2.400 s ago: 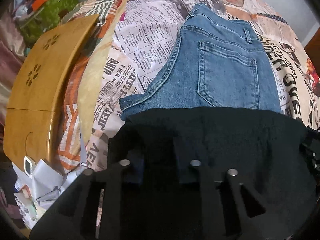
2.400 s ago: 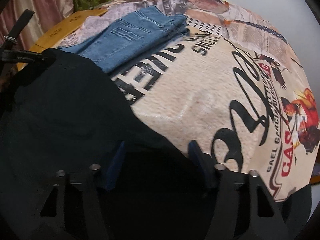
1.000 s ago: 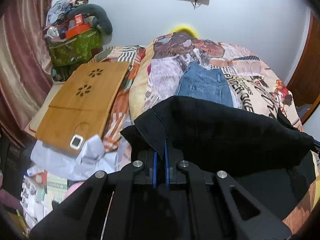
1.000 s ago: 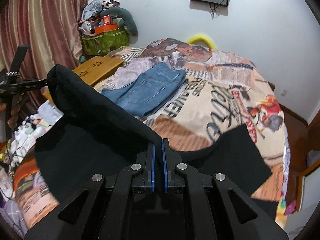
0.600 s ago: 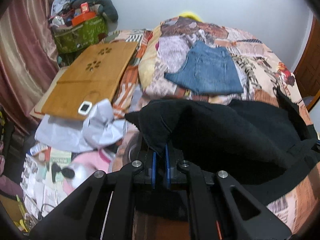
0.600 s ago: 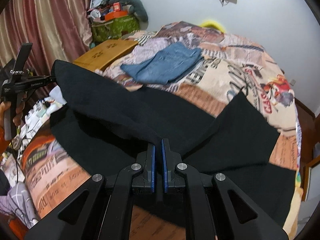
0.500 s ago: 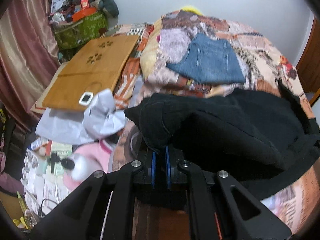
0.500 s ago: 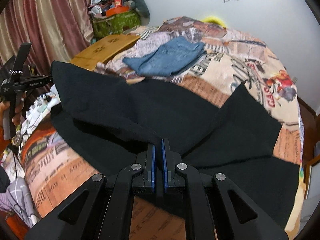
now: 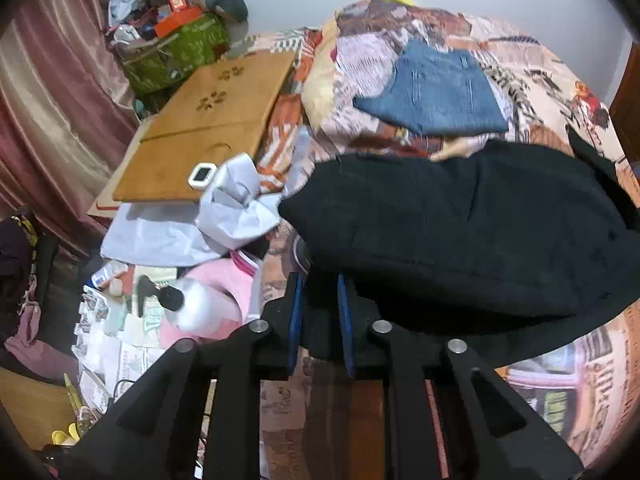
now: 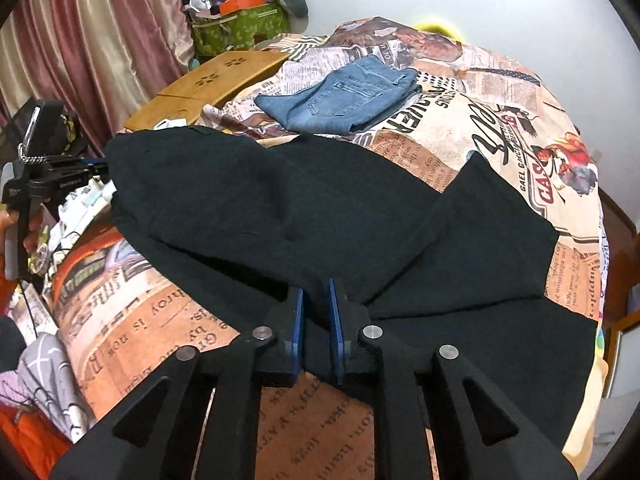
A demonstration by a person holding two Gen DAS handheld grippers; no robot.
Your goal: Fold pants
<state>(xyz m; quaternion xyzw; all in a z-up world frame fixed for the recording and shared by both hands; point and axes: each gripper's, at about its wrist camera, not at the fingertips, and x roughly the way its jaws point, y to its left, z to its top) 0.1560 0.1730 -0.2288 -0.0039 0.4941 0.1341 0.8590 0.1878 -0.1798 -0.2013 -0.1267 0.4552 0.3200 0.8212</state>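
Black pants (image 10: 304,216) lie spread across the near part of the bed, with two leg panels fanning out to the right. My right gripper (image 10: 317,300) has its jaws slightly parted with the near edge of the pants still between them. My left gripper (image 9: 318,300) also has its jaws slightly parted around the pants' left edge (image 9: 440,224). The left gripper shows at the left of the right wrist view (image 10: 96,166), at the pants' far left corner.
Folded blue jeans (image 10: 344,96) lie further back on the bed's printed cover (image 10: 500,128). A wooden lap desk (image 9: 208,128) and crumpled white paper (image 9: 236,208) sit left of the bed. Floor clutter and a green bag (image 9: 180,52) stand by the curtain.
Both grippers lowered the lifted black pants onto the bed, and the cloth has spread flat. Both pairs of jaws have eased apart from fully shut.
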